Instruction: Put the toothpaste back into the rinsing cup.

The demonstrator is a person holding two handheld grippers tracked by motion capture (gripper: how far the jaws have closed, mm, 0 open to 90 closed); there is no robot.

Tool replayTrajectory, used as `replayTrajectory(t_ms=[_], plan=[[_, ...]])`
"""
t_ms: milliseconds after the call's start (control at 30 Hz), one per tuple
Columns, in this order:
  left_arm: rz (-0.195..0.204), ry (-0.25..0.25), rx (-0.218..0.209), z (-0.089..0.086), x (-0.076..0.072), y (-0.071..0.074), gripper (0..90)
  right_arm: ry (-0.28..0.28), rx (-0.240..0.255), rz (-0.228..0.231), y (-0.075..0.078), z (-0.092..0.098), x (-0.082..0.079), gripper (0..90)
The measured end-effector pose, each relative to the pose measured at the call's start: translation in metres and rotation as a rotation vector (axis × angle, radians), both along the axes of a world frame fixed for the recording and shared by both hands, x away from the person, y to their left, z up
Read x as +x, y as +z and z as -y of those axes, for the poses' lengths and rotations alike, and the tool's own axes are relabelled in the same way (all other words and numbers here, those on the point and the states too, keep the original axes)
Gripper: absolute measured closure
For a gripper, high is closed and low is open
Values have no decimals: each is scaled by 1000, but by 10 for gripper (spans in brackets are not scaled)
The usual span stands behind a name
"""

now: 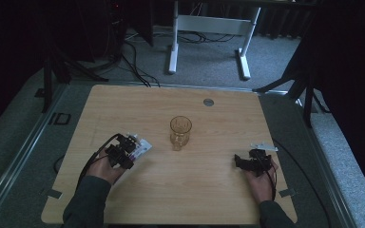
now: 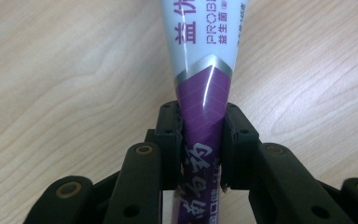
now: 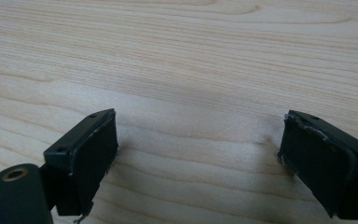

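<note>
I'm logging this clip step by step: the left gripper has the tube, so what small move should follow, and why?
Probably lift the tube and carry it toward the glass. The left gripper is shut on its purple end, the glass stands upright just beyond it, and the right gripper rests open with nothing between its jaws.

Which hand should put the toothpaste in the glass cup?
Left, probably. The left gripper is shut on the toothpaste tube, near the glass. The right gripper is open, holding nothing, farther away.
</note>
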State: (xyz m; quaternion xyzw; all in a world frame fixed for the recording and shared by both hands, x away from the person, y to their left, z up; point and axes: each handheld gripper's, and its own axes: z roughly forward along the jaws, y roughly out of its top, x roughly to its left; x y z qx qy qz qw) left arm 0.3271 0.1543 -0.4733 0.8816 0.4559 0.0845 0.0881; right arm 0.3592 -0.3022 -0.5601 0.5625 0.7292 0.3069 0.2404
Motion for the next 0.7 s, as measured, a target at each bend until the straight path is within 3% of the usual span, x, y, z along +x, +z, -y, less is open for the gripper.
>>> replayTrajectory(t_ms=[433, 533, 700], plan=[[65, 13, -15, 2, 1, 14, 722, 0, 0, 0, 0, 0, 0, 110], [112, 15, -23, 2, 0, 19, 723, 0, 0, 0, 0, 0, 0, 111], [145, 24, -45, 1, 0, 25, 723, 0, 0, 0, 0, 0, 0, 111]])
